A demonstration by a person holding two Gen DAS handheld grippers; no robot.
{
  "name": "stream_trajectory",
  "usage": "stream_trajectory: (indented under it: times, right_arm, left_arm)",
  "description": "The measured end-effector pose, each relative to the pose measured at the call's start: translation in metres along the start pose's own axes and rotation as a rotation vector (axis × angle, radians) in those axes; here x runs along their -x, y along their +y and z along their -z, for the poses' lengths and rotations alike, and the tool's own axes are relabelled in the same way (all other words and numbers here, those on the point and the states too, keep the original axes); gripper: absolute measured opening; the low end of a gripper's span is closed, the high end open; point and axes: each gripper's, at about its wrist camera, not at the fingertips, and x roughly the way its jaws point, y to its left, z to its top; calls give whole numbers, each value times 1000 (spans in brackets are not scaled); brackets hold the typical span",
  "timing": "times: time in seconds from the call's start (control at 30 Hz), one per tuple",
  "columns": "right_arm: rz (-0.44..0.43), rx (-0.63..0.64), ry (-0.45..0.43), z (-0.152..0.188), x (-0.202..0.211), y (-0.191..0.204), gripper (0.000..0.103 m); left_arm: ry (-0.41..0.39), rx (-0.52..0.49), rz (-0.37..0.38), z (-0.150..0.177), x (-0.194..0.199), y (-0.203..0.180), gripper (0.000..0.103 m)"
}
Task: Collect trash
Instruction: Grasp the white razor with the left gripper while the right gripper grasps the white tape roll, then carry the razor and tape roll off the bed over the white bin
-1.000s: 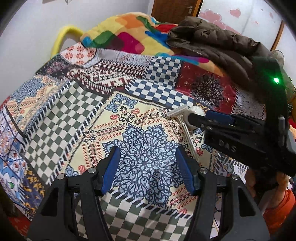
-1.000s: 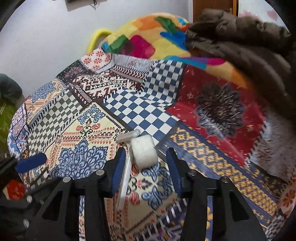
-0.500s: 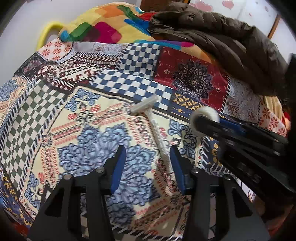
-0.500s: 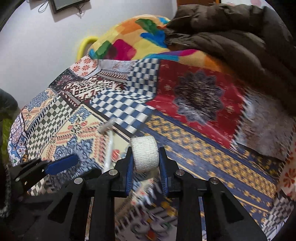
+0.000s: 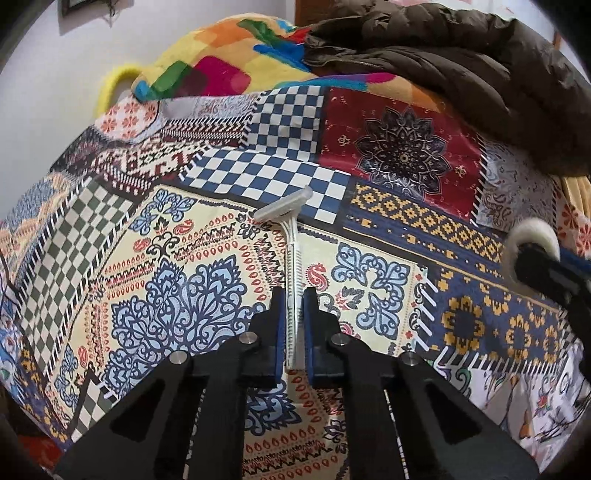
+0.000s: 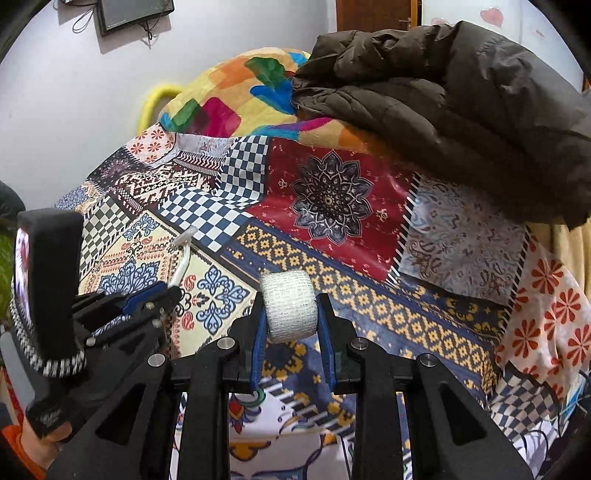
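A white disposable razor (image 5: 291,254) lies on the patchwork bedspread (image 5: 184,295), head pointing away. My left gripper (image 5: 293,299) is shut on the razor's handle, its blue pads pressed on both sides. In the right wrist view my right gripper (image 6: 290,306) is shut on a white roll of gauze tape (image 6: 290,304) and holds it lifted above the spread. The same roll (image 5: 532,240) shows at the right edge of the left wrist view. The left gripper (image 6: 162,295) and the razor (image 6: 183,254) appear at the left of the right wrist view.
A brown puffy jacket (image 6: 461,99) lies heaped at the far right of the bed. A colourful yellow blanket (image 6: 236,96) sits at the back by the white wall. A dark screen (image 6: 133,13) hangs on the wall. A person's hand (image 6: 40,439) holds the left tool.
My left gripper moved over the razor and closed on its handle. My right gripper closed on the gauze roll, lifted it off the spread and carried it to the right.
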Motion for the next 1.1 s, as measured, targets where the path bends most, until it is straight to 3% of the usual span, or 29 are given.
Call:
stream_trajectory:
  times: [0.33,0.7,1.1]
  right_arm:
    - [9,0,4,14,33,5,23]
    - [21,-18,-28,27,98,17,23]
    - [-19,-20,-88,52,176,65,23]
  left_arm:
    - [61,24,89,16,28,2,7]
    - [-35,1,139,32,135,10,7]
    - [-160,-40,95,75,253,39,7]
